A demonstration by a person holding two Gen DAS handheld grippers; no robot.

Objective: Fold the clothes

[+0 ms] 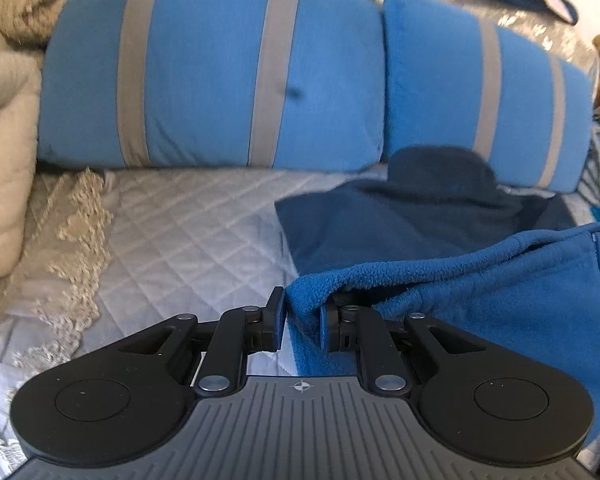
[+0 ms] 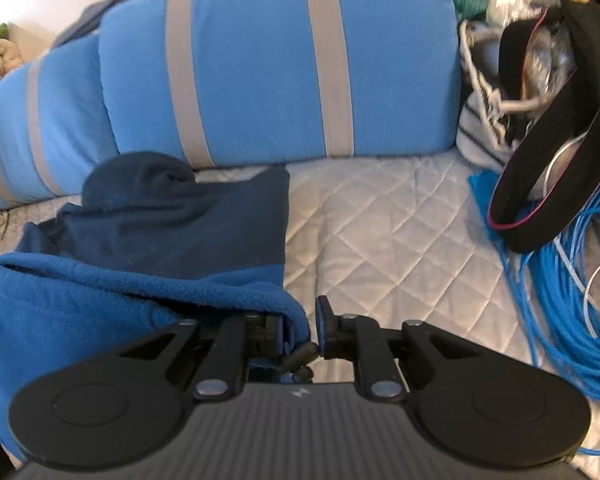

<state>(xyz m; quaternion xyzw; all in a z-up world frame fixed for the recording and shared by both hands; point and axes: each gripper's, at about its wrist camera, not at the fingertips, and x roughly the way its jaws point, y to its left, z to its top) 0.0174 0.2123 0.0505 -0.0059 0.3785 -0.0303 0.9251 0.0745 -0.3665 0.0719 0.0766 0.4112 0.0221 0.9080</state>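
on the quilted bedspread (image 1: 172, 232), taken as the landmark, a tan blanket (image 1: 4, 128) is heaped past its left edge, and a lace-trimmed beige cloth (image 1: 72, 232) trails down its left side. at the back of the bedspread two blue pillows with grey stripes lean side by side – the left pillow (image 1: 208, 72) and the right pillow (image 1: 480, 92). the blue fleece garment (image 1: 480, 288) lies on the middle of the bedspread in front of the pillows, its darker navy part (image 1: 400, 216) spread flat toward them and its brighter fleece edge lifted off the quilt on the near side. the left gripper (image 1: 299, 322) is held low and roughly level over the bedspread, pointing toward the pillows, its fingers (image 1: 277, 320) clenched on the left corner of that lifted fleece edge, with cloth bunched between them. the right gripper (image 2: 300, 330) sits in much the same pose at the garment's other corner – level, aimed at the pillows – with a fold of the fleece (image 2: 112, 308) pinched between its fingers (image 2: 325, 328); a dark cord end hangs just below the pinch. to the right of the garment the bedspread lies bare (image 2: 388, 240), and at its right edge sit a black strap or bag (image 2: 552, 184), a coil of blue cable (image 2: 564, 320) and a rope-handled striped bag (image 2: 484, 120).
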